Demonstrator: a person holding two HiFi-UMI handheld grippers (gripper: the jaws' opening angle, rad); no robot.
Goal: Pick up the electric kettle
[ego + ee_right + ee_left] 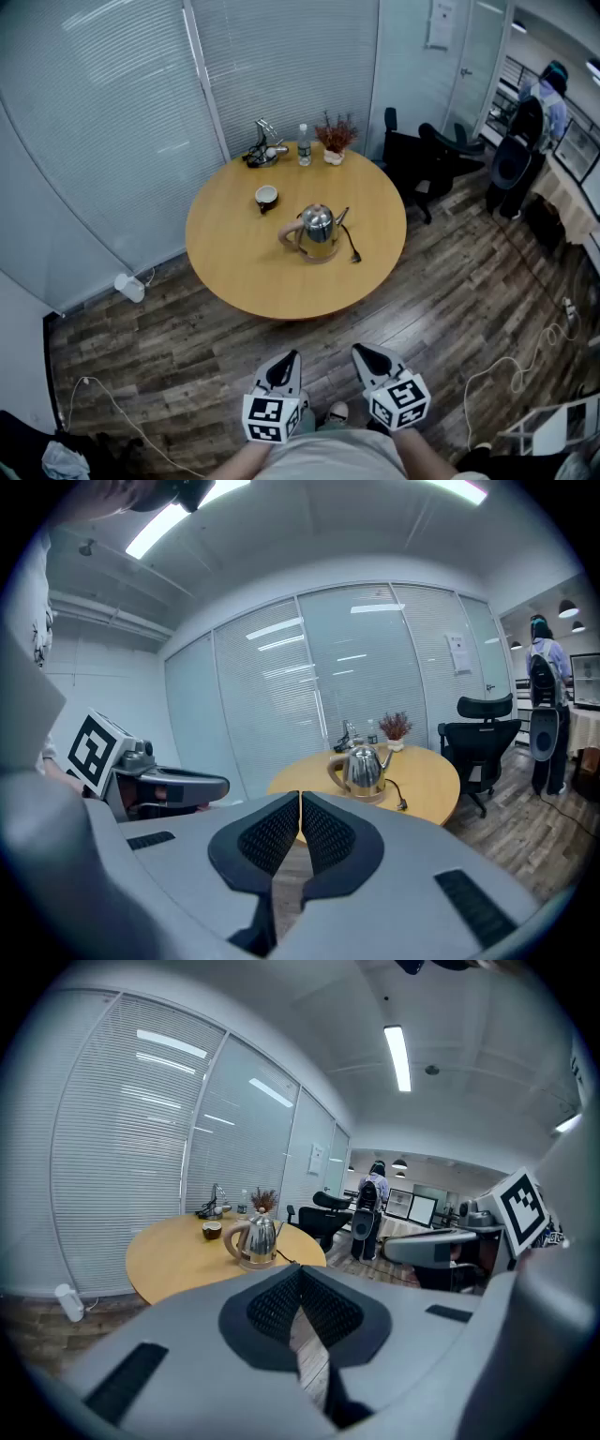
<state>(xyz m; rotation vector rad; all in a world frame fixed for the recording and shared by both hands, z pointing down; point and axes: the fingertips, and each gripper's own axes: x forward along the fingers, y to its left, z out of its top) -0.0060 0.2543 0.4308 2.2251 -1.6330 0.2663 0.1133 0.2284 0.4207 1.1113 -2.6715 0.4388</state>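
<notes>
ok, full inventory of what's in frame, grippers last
table: 1, light wood, centre
electric kettle: 1, steel, tan handle, mid-table
cord: 1, black, right of kettle
cup: 1, dark, left-rear of kettle
bottle: 1, clear, far edge
plant: 1, reddish, beside bottle
metal object: 1, silvery, left of bottle, unidentifiable
office chairs: apparently 2, black, right of table
person: 1, far right
left gripper: 1, grey, shut, empty
right gripper: 1, grey, shut, empty

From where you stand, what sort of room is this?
Most likely an office meeting room. It has a round wooden table, glass walls with blinds and black swivel chairs, and there are monitors in the workspace further off.
</notes>
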